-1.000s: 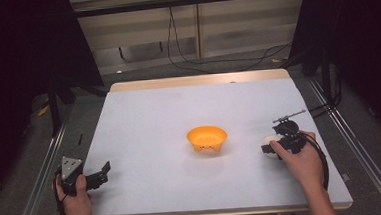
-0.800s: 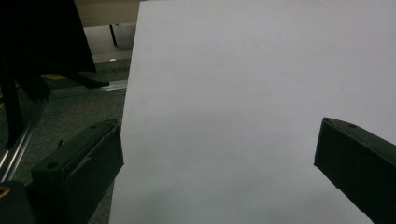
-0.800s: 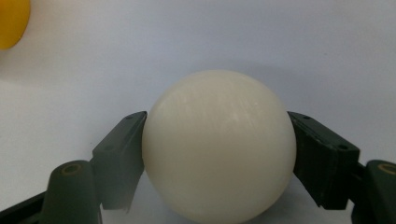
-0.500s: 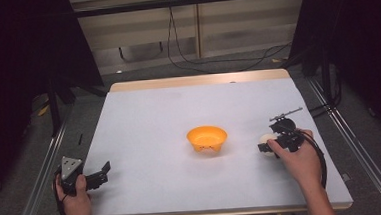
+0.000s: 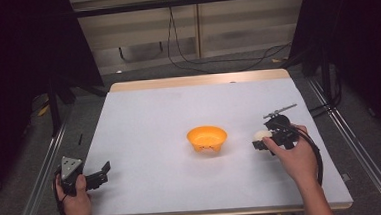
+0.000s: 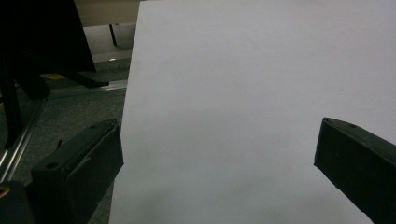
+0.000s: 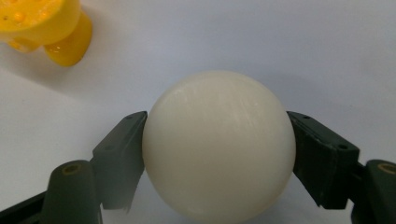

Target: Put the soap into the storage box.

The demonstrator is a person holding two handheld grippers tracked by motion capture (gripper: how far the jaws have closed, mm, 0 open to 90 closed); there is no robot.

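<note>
An orange bowl [image 5: 207,138] stands near the middle of the white table [image 5: 179,113]; its footed edge [image 7: 44,28] shows at the top left of the right gripper view. My right gripper [image 5: 261,139] is shut on a cream-white ball [image 7: 218,144], both pads pressed against its sides, just right of the bowl. The ball [image 5: 261,134] peeks out at the gripper's tip in the high view. My left gripper [image 5: 98,175] rests at the table's front left corner, open, with nothing between its jaws [image 6: 215,154].
Black cables [image 5: 215,61] lie on the floor beyond the far edge. Metal rails [image 5: 38,182] run along both sides of the table. A dark stand [image 6: 42,56] rises left of the table.
The right hand has shifted slightly with the ball; the left gripper has stayed put.
</note>
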